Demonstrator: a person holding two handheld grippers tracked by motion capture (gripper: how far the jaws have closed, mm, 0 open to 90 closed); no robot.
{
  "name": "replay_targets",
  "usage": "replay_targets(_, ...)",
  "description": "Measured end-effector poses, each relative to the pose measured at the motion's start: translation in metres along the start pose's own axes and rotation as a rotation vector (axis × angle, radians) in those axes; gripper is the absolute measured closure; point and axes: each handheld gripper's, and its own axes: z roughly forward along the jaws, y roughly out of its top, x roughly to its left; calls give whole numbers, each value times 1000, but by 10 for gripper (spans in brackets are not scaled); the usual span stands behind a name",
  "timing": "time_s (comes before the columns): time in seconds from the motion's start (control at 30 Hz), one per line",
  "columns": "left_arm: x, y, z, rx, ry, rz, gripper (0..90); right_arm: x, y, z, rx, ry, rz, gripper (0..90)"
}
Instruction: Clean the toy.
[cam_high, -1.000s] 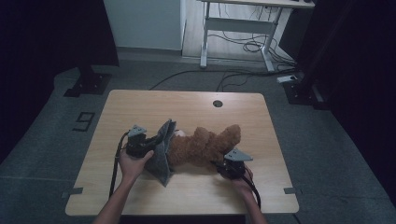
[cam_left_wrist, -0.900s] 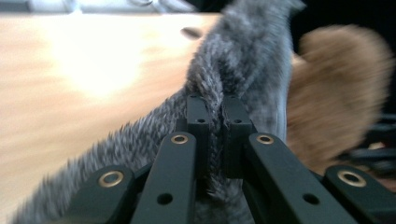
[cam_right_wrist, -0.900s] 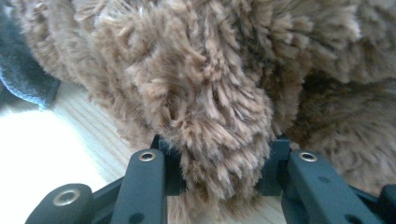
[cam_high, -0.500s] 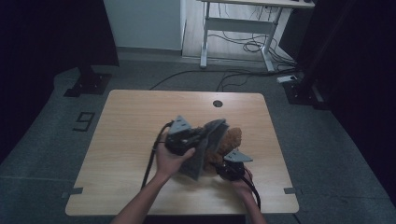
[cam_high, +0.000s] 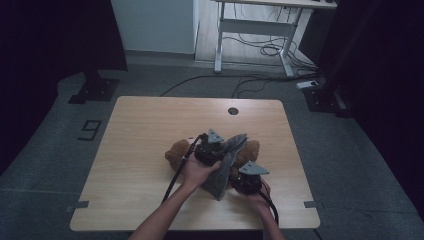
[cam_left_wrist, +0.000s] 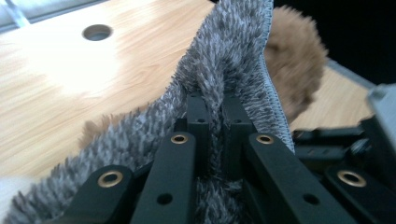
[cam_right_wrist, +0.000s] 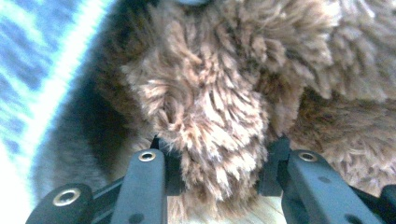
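Observation:
A brown plush teddy bear (cam_high: 176, 154) lies on the wooden table (cam_high: 140, 130), partly covered by a grey furry cloth (cam_high: 223, 170). My left gripper (cam_high: 210, 148) is over the bear's middle, shut on the edge of the grey cloth (cam_left_wrist: 229, 60); its jaws pinch the fur between them (cam_left_wrist: 215, 116). My right gripper (cam_high: 246, 181) sits low at the bear's near right side, shut on a tuft of the bear's brown limb (cam_right_wrist: 210, 140). The brown plush (cam_left_wrist: 299, 65) shows behind the cloth in the left gripper view.
A round cable hole (cam_high: 233, 111) sits near the table's far edge. Beyond the table stand a white desk frame (cam_high: 250, 25) and floor cables (cam_high: 260, 50). A black stand base (cam_high: 95, 90) is at the far left.
My left gripper has carried the grey cloth rightward from the bear's left side across its body, uncovering the bear's left end. The right gripper has stayed in place.

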Motion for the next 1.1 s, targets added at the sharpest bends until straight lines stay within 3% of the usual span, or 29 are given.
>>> replay_targets(0.23,29,-19,-28,-15,121,0,842,-1,-1,0,5,-2,11,628)
replay_targets(0.43,58,-29,-58,-44,141,-65,841,-4,-2,1,1,6,40,628)
replay_targets(0.53,65,-30,-69,-55,147,-80,840,-3,-2,1,2,3,44,628)
replay_targets(0.57,65,-30,-71,-70,129,-87,840,-3,-2,1,3,0,43,628)
replay_targets(0.73,45,-16,-70,-107,65,-66,838,-3,-2,2,1,-1,50,628)
replay_targets(0.93,7,11,-37,-110,-26,-19,838,-3,-2,2,0,-2,46,628)
replay_targets(1.03,-9,18,-10,-67,-51,0,837,-3,-2,2,-1,-2,46,628)
replay_targets(1.1,-17,15,10,4,-4,36,836,-3,-2,2,0,-1,45,628)
